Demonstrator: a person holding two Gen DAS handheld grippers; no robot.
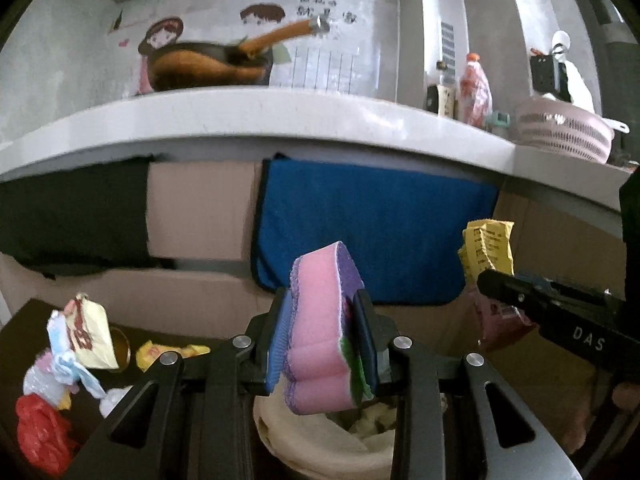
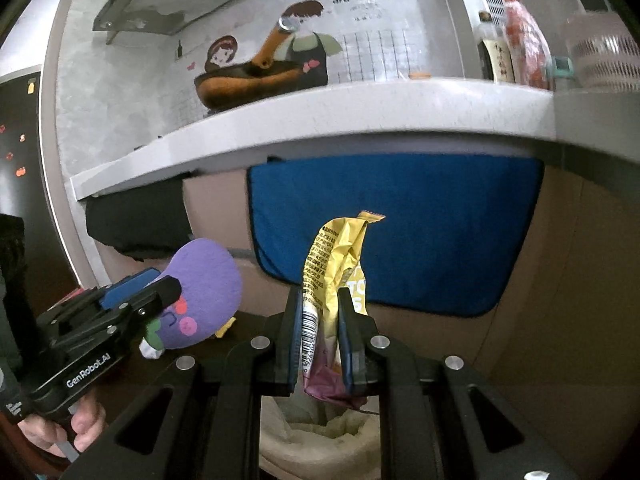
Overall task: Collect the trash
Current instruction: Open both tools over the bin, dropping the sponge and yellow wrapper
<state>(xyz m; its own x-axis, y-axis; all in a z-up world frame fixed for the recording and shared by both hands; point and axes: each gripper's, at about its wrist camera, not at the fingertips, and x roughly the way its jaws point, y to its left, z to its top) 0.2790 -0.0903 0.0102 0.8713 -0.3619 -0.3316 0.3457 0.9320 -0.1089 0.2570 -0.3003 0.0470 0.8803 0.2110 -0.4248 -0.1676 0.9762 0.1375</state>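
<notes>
My left gripper (image 1: 322, 294) is shut on a pink and purple sponge (image 1: 320, 332), which stands up between the pads. Seen from the right wrist, the same sponge (image 2: 204, 292) shows its purple face in the left gripper (image 2: 168, 286), with a person's hand under the handle. My right gripper (image 2: 320, 292) is shut on a crumpled yellow snack wrapper (image 2: 336, 248) with a barcode. In the left wrist view that wrapper (image 1: 488, 244) sticks up from the right gripper (image 1: 486, 280) at the right. A bin with a cream liner (image 1: 288, 432) (image 2: 288, 440) sits right below both grippers.
On the dark table at left lie a cream and red wrapper (image 1: 90, 332), a yellow wrapper (image 1: 168, 354) and a red bag (image 1: 40, 428). Ahead, a blue cloth (image 1: 360, 232) and a black cloth (image 1: 72, 216) hang under a white counter (image 1: 280, 120) bearing a pan (image 1: 208, 64), a bottle (image 1: 474, 92) and a pink basket (image 1: 560, 132).
</notes>
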